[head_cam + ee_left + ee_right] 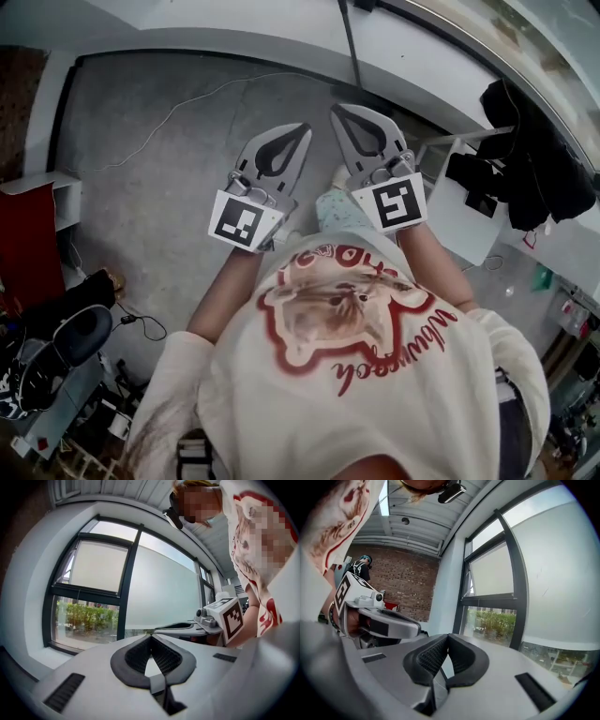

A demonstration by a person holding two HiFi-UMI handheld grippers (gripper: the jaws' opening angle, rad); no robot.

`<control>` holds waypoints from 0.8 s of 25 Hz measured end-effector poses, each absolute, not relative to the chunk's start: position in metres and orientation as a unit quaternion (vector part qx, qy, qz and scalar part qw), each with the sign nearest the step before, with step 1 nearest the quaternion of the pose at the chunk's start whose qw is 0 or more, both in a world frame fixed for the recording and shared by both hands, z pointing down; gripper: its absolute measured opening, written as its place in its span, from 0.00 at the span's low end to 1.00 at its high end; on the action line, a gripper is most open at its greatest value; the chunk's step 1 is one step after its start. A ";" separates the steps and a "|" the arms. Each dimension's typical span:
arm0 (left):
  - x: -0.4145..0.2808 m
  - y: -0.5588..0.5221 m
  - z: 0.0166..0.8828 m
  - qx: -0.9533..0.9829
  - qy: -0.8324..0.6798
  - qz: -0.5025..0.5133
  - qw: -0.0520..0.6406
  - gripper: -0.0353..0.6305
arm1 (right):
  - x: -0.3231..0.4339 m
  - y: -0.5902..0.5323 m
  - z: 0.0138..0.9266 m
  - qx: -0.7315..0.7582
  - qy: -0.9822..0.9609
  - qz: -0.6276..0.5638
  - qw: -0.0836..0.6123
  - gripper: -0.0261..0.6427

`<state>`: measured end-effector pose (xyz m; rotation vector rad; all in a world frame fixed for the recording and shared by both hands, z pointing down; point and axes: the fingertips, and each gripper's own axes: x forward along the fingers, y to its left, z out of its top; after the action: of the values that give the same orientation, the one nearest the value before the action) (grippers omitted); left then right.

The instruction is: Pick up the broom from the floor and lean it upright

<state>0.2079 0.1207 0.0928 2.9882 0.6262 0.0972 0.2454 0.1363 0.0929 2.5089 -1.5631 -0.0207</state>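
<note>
The grey concrete floor (159,197) fills most of the head view, edged at the top by a pale wall base. In both gripper views a tall dark-framed window (98,573) looks out on green shrubs, and the right gripper view also shows a brick wall (410,585) further back.

The person, in a cream shirt (366,375) with a red print, holds both grippers out in front, side by side and level, above bare floor. Dark garments (530,159) hang on a white rack at the right.

The left gripper (302,129) has its jaws together, the dark pads meeting at the tips with nothing between them. The right gripper (339,111) is likewise closed and empty, and its tip lies just beside the left one's.

A thin dark pole (352,47) stands against the pale wall beyond the right gripper's tip, apart from both grippers. It may be the broom's handle, but no bristle head shows, so I cannot tell.

A thin white cable (169,120) trails across the floor, left of the left gripper.
</note>
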 end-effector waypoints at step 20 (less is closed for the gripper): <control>-0.027 0.149 0.079 0.966 0.257 0.019 0.032 0.08 | 0.000 0.182 0.065 0.868 -0.488 -0.009 0.095 0.08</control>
<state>-0.0267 0.1491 0.0789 2.9742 0.7913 0.0589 0.0004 0.1822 0.0645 2.5722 -1.4461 -0.0270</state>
